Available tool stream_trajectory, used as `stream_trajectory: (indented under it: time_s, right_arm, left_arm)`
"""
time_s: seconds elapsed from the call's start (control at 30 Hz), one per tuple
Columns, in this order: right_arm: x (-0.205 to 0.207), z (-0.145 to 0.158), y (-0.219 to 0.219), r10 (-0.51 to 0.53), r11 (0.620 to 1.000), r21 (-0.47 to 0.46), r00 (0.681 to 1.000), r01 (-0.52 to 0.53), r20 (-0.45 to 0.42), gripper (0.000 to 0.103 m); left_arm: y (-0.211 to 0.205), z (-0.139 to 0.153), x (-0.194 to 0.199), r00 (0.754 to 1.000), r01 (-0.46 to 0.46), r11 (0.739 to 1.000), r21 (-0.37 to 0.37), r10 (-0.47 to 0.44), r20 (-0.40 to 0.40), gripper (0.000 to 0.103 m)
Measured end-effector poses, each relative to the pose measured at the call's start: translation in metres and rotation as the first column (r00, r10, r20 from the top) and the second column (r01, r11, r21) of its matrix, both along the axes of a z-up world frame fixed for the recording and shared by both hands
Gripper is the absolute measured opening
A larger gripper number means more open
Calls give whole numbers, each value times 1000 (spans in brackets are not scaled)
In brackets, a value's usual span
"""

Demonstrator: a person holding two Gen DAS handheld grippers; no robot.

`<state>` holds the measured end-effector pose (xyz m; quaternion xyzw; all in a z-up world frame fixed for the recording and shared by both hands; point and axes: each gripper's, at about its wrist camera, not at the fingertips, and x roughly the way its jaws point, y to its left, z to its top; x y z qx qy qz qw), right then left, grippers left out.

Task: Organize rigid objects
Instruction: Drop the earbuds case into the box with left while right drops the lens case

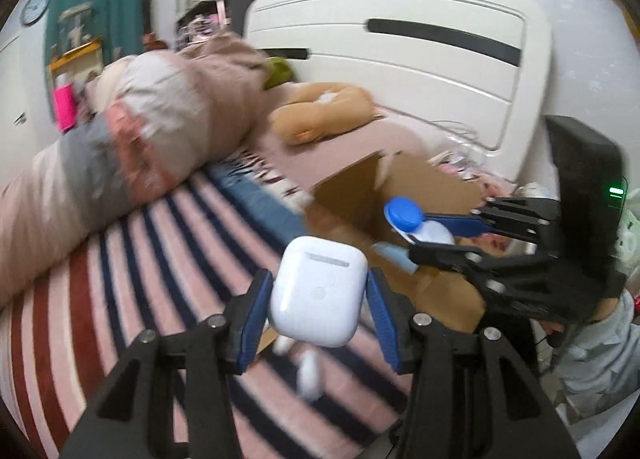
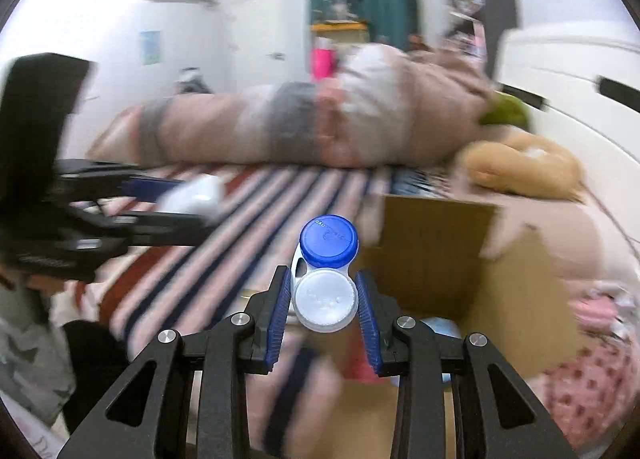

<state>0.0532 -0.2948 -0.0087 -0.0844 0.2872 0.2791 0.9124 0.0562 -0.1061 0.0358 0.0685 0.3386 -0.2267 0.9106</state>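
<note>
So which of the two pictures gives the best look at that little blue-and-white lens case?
The right wrist view. There the contact lens case sits sharp and centred, the right gripper shut on its white cap, its blue cap pointing away. The left wrist view shows the same case only from the side, smaller and half hidden by the gripper's fingers.

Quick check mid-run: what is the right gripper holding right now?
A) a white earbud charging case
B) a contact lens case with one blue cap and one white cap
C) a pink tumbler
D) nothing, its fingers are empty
B. In the right wrist view, the right gripper is clamped on the contact lens case at its white cap, blue cap sticking forward; the white earbud case sits in the left gripper instead.
</note>
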Motion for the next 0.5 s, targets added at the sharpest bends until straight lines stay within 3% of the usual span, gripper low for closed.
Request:
stream_trajectory:
  time_s: [0.17, 0.5]
  right_arm:
    - [38, -8, -41, -104, 992, -74, 994, 102, -20, 28]
    - [96, -29, -52, -111, 977, -189, 993, 100, -45, 29]
  left_arm:
    - [-58, 0, 27, 998, 62, 997, 44, -60, -27, 45]
    - [-115, -26, 86, 993, 54, 985, 161, -35, -115, 45]
